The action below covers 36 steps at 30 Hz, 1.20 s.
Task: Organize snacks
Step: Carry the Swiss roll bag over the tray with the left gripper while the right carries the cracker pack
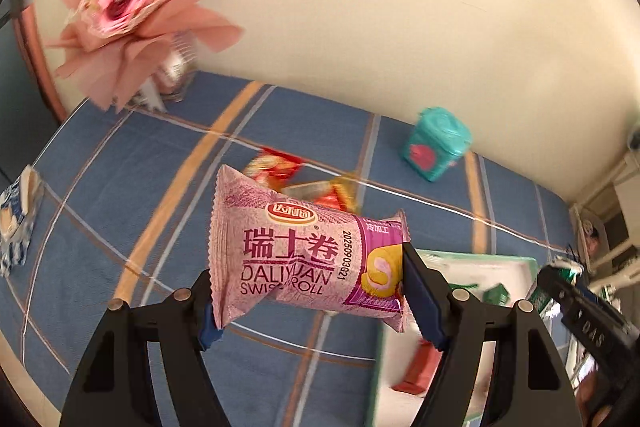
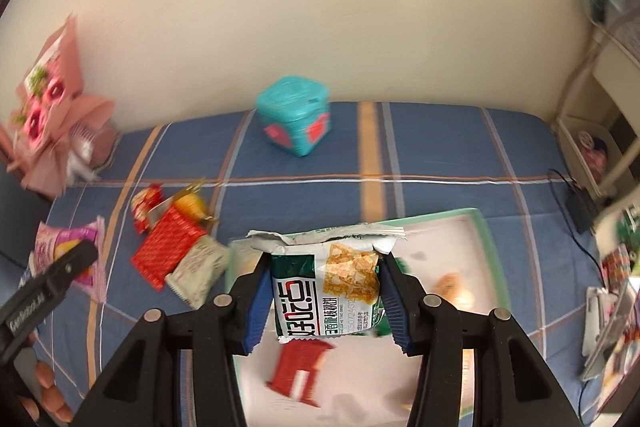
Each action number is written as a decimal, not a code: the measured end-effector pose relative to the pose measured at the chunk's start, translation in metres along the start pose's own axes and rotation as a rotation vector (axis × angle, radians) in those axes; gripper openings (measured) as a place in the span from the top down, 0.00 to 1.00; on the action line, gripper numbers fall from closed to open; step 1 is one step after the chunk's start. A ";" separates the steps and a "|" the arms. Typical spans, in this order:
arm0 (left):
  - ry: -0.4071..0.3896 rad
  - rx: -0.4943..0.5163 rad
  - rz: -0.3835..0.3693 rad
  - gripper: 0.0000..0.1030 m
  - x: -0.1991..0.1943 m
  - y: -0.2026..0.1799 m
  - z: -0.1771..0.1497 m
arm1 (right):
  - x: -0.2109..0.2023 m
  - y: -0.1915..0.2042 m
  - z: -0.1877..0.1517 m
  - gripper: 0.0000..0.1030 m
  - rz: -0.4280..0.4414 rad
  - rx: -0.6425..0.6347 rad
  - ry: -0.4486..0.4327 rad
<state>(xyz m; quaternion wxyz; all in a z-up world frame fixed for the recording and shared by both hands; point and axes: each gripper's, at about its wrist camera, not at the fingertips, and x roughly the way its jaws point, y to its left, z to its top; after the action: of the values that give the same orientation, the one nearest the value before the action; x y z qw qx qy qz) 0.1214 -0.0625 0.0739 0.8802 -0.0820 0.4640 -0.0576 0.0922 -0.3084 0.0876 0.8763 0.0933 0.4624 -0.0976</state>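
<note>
My left gripper (image 1: 308, 301) is shut on a pink Swiss roll packet (image 1: 296, 255) and holds it in the air above the blue plaid bed, left of the tray (image 1: 532, 263). My right gripper (image 2: 322, 303) is shut on a green-and-white snack packet (image 2: 332, 291), held above the white tray with a green rim (image 2: 486, 227). A red packet (image 2: 298, 371) lies in that tray. The left gripper with its pink packet (image 2: 66, 247) also shows at the left of the right wrist view.
Loose snacks lie on the bed left of the tray: a red packet (image 2: 168, 247), a pale packet (image 2: 200, 271) and small red and yellow ones (image 2: 176, 207). A teal box (image 2: 294, 121) stands by the wall. A pink bouquet (image 1: 132, 3) leans at the far left. A blue-white packet (image 1: 16, 219) lies at the left edge.
</note>
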 end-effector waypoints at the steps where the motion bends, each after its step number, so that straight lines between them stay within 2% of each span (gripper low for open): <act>1: 0.001 0.016 -0.010 0.26 0.000 -0.008 -0.001 | -0.002 -0.010 0.001 0.49 -0.009 0.020 -0.003; 10: 0.014 0.185 -0.061 0.26 0.000 -0.085 -0.017 | -0.011 -0.089 -0.001 0.49 -0.093 0.152 -0.016; 17: 0.044 0.277 -0.077 0.26 0.011 -0.123 -0.032 | -0.008 -0.121 -0.004 0.49 -0.116 0.198 -0.009; 22: 0.062 0.304 -0.070 0.26 0.019 -0.132 -0.039 | 0.002 -0.122 -0.006 0.49 -0.108 0.199 0.010; 36: 0.162 0.339 -0.065 0.26 0.061 -0.147 -0.061 | 0.055 -0.092 -0.017 0.49 -0.102 0.131 0.139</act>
<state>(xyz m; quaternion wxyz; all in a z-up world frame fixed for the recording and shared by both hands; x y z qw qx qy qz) 0.1012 -0.2233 0.0201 0.8388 0.0575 0.5140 -0.1699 0.0850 -0.3975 0.0260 0.8282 0.1332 0.5186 -0.1654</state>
